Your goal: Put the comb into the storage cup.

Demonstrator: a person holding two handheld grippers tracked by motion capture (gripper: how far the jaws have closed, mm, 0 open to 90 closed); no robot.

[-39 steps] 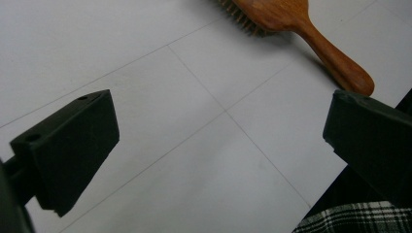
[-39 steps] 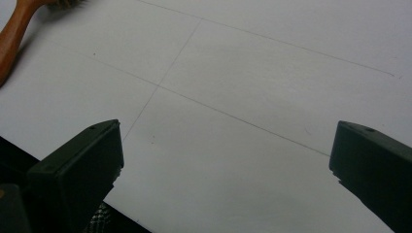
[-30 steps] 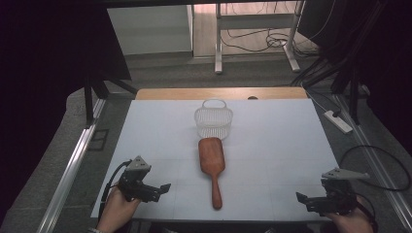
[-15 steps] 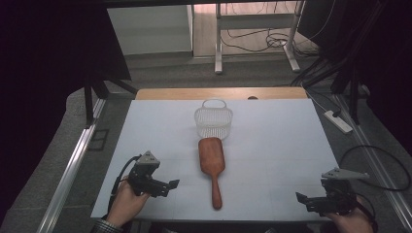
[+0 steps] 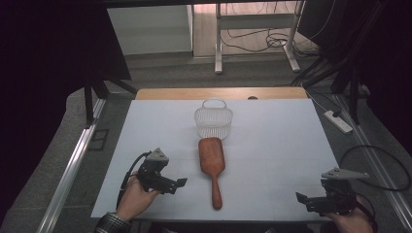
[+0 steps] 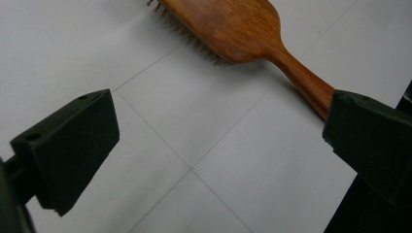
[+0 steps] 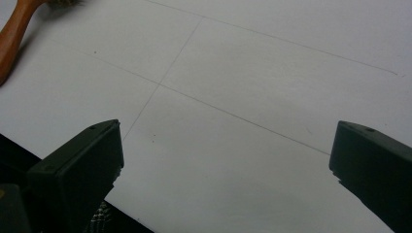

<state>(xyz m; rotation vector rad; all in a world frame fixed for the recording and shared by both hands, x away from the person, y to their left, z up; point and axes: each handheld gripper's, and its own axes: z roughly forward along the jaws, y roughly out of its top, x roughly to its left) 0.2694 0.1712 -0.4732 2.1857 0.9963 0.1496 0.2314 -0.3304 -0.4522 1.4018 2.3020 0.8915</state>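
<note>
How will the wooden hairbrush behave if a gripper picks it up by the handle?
The wooden hairbrush looks rigid, so it should not bend. Its broad head seems heavier than the thin handle, so it may droop head-first. The polished wood looks smooth, so it could slip between the jaws.

I'm seeing a checked cuff peeking at my left wrist; the left gripper and right gripper are wearing grey three-cornered plates, black blocky jaws, black cables trailing toward six o'clock.
</note>
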